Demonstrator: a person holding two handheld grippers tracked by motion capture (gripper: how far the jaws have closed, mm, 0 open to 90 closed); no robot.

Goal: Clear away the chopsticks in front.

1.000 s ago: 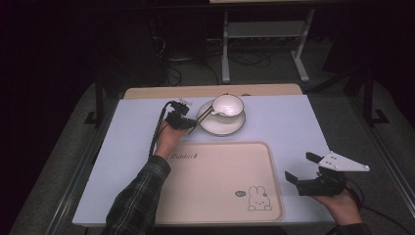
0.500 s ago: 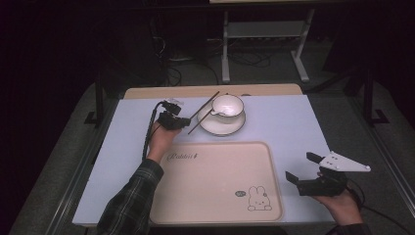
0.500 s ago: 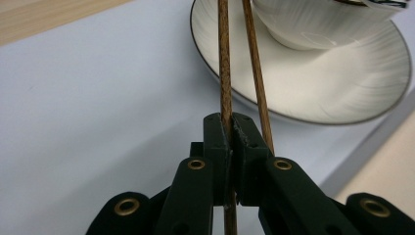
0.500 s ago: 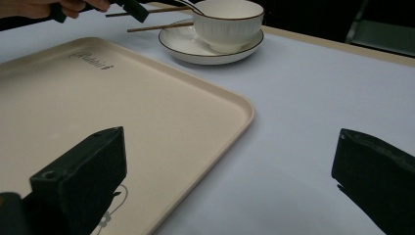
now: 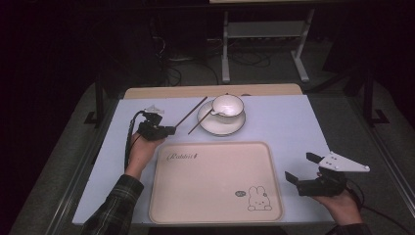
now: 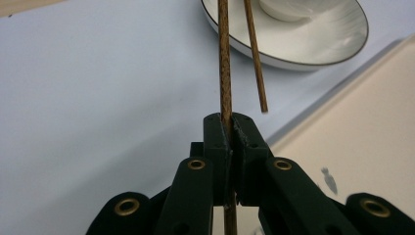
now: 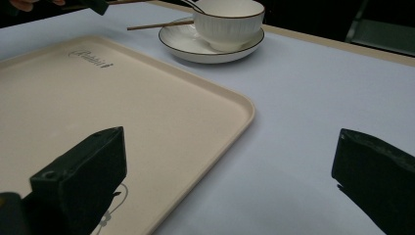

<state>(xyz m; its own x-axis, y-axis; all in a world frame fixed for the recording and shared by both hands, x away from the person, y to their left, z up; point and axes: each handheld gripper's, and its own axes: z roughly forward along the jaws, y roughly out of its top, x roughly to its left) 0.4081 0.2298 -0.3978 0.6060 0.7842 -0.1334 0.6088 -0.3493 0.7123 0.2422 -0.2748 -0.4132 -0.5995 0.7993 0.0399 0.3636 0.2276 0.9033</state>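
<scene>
Now left gripper (image 5: 169, 130) jaws clamped on one chopstick (image 6: 224, 58), lifted off plate (image 5: 215, 128) toward frame left — second chopstick (image 5: 199, 122) next. Right gripper (image 5: 299, 167) unmoved lower right, jaws wide, empty.

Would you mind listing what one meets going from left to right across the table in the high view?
Left gripper shut on one chopstick → second chopstick leaning on the saucer → bowl on its saucer → right gripper, jaws open. The beige tray lies nearer, spanning the middle.
</scene>
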